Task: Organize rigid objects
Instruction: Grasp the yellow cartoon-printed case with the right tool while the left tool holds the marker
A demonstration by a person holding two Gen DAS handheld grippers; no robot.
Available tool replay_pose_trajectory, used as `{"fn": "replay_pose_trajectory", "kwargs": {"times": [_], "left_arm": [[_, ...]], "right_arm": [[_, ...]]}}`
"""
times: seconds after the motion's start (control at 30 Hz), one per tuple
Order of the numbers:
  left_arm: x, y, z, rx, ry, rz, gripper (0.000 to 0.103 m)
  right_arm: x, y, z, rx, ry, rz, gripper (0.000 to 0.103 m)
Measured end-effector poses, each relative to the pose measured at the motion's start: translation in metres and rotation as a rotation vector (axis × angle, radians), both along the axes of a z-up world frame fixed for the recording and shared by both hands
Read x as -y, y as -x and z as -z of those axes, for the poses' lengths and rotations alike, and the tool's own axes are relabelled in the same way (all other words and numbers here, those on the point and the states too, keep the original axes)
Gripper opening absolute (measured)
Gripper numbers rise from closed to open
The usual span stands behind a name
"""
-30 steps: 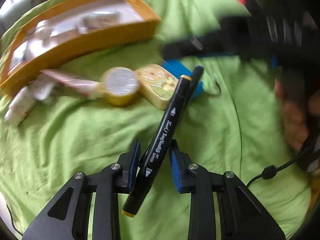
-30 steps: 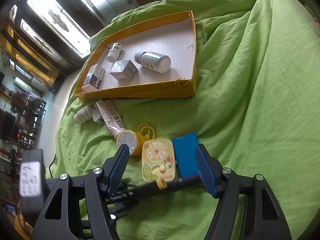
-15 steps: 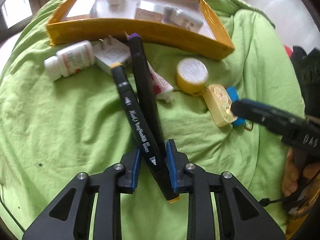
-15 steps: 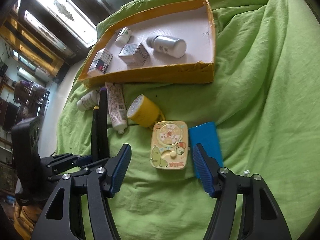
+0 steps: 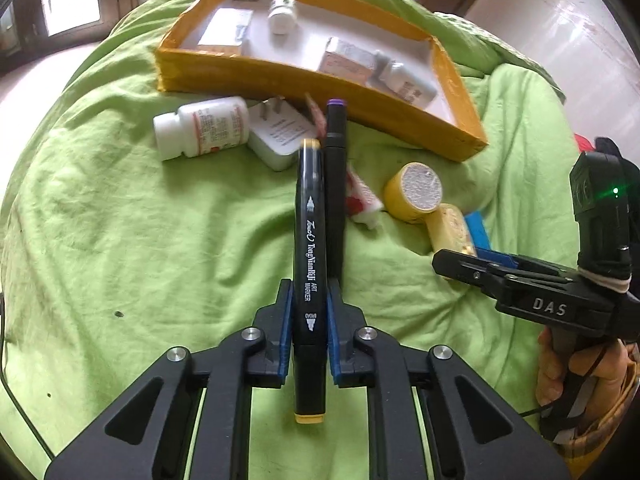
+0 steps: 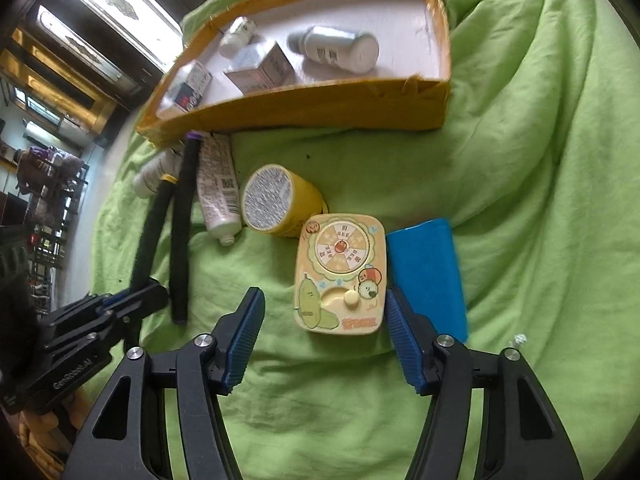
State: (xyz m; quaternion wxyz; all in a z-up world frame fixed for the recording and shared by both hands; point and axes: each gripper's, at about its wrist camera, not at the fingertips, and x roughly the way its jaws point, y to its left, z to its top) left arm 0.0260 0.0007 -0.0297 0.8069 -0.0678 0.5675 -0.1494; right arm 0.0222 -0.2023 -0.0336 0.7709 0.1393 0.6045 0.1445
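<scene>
My left gripper (image 5: pixel 307 300) is shut on a black art marker (image 5: pixel 309 240) with yellow end caps, pointing it toward the yellow cardboard tray (image 5: pixel 304 84). A second black marker (image 5: pixel 335 184) with a purple cap lies just beside it; whether it is gripped too is unclear. In the right wrist view both markers (image 6: pixel 179 232) show at the left. My right gripper (image 6: pixel 324 316) is open, its jaws around the near end of a cream cartoon-printed case (image 6: pixel 340 272). A blue flat box (image 6: pixel 428 268) lies right of the case. The tray (image 6: pixel 320 108) holds small boxes and bottles.
On the green blanket (image 5: pixel 120 240) lie a white pill bottle (image 5: pixel 200 126), a white plug adapter (image 5: pixel 280 136), a tube (image 6: pixel 218 184) and a yellow round can (image 6: pixel 280 200). The right gripper shows in the left wrist view (image 5: pixel 520 284).
My left gripper closed on the marker and swung it round to point at the tray. My right gripper moved forward, its jaws now around the cartoon case's near end.
</scene>
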Motion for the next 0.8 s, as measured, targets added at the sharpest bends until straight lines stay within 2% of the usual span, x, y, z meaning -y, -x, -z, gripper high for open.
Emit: {"fn": "replay_pose_trajectory", "kwargs": {"times": [0.07,0.13,0.27,0.6,0.8], "left_arm": [[-0.004,-0.003,0.003,-0.001,-0.002,-0.024,0.013],[-0.009,-0.008,0.007,-0.008,0.007,-0.055,0.015],[-0.015,-0.015,0.014,-0.027,0.009,-0.078,0.019],[-0.003,-0.023,0.019,0.001,-0.062,-0.048,0.022],[0.018,-0.037,0.019,0.060,-0.140,-0.031,0.023]], "right_arm": [[-0.002,-0.005,0.006,-0.015,0.018,0.004,0.044],[0.000,-0.005,0.005,-0.006,0.031,0.012,0.041],[0.004,0.001,0.002,0.010,0.035,0.021,0.041],[0.005,-0.004,0.004,-0.005,0.016,0.045,0.042],[-0.004,-0.016,0.002,0.017,0.067,0.028,0.042]]}}
